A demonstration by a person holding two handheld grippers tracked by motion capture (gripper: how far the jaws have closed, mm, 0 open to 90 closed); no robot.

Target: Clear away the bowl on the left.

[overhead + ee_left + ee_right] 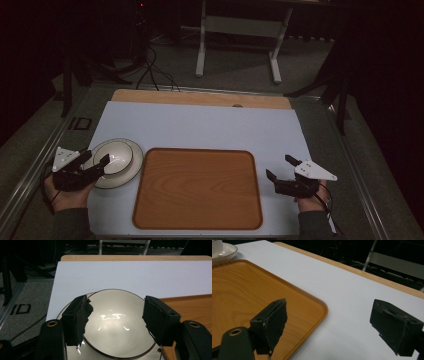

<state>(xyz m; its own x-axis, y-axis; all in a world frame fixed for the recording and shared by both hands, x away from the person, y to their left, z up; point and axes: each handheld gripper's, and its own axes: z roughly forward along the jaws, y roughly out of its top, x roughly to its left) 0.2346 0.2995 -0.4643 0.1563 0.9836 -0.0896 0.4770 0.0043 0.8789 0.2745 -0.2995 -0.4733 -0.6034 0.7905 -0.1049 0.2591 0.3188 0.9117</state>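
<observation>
Left gripper (96,162) jaws held apart around white bowl (117,323), rim not pinched; bowl seated on saucer (134,170). Right gripper (280,169) jaws spread, nothing between, beside wooden tray (197,187).

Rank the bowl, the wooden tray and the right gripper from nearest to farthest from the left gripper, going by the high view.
1. Bowl, on its plate at the table's left, right at the left gripper.
2. Wooden tray, in the middle, just right of the plate.
3. Right gripper, past the tray's right edge.
</observation>
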